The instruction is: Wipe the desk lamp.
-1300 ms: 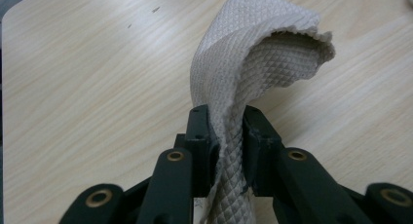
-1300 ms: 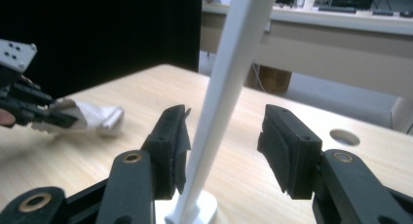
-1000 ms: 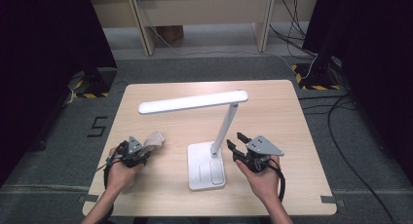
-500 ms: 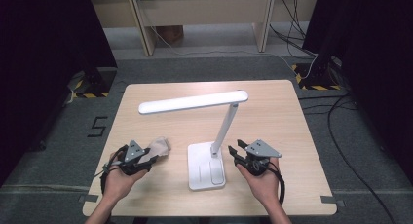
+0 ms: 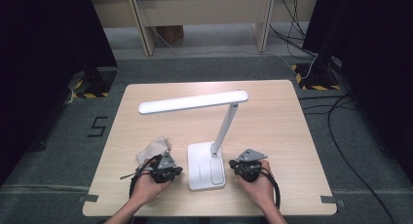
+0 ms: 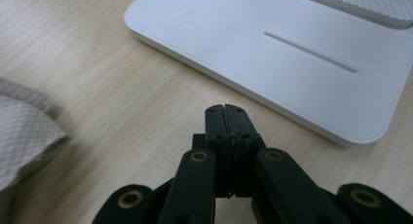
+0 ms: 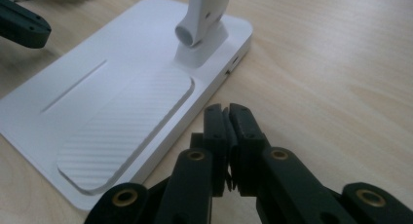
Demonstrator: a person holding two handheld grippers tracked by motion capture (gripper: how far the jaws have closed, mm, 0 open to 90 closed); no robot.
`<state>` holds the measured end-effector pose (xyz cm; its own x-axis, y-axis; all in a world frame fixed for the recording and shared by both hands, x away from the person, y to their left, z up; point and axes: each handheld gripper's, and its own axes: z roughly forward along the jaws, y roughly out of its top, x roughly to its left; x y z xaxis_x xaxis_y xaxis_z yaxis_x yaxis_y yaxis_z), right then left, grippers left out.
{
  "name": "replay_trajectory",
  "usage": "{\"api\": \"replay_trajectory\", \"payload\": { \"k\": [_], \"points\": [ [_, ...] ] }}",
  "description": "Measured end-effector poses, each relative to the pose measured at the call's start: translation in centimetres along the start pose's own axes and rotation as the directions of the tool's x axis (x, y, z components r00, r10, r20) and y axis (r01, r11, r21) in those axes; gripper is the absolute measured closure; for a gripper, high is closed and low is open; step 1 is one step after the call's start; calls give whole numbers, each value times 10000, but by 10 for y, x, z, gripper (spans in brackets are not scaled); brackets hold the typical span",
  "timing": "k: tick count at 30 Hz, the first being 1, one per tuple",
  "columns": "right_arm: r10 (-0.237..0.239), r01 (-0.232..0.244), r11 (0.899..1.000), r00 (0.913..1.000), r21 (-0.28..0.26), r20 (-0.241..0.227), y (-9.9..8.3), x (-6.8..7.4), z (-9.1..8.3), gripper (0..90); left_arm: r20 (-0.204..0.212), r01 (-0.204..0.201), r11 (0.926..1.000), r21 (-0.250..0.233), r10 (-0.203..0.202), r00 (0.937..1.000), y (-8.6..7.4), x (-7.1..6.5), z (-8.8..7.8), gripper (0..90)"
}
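We see a white desk lamp (image 5: 209, 136) standing upright on the wooden desk (image 5: 272, 112), its flat rectangular base near the front edge, its slim arm leaning up to a long lit head lying level. A crumpled beige cloth (image 5: 152, 149) lies just left of the base.

Cloth (image 6: 22, 136) blurred, cut off at edge

1. The lamp base (image 5: 207, 166) is set on the table (image 5: 292, 136), between the left gripper (image 5: 176, 171) and the right gripper (image 5: 234, 164).
2. The cloth (image 5: 152, 150) is laid on the table just behind the left gripper, on the side away from the base.
3. The lamp stem (image 5: 225, 126) is raised from the base's far end, beyond the right gripper.
4. The lamp head (image 5: 192, 102) is held over the table, well beyond both grippers.
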<state>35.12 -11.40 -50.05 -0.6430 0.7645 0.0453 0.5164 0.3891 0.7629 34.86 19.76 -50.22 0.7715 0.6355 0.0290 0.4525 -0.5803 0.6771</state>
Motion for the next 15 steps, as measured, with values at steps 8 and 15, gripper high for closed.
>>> {"api": "replay_trajectory", "payload": {
  "k": [8,15],
  "points": [
    [-203,217,9986,9994,482,-286,-5,8,9,900,55,110,9999,2,-110,9999,6,-1,10,891],
    [-342,370,9973,9984,634,-461,-6,11,11,900,112,66,10000,18,-66,9999,10,0,13,893]
  ]
}}
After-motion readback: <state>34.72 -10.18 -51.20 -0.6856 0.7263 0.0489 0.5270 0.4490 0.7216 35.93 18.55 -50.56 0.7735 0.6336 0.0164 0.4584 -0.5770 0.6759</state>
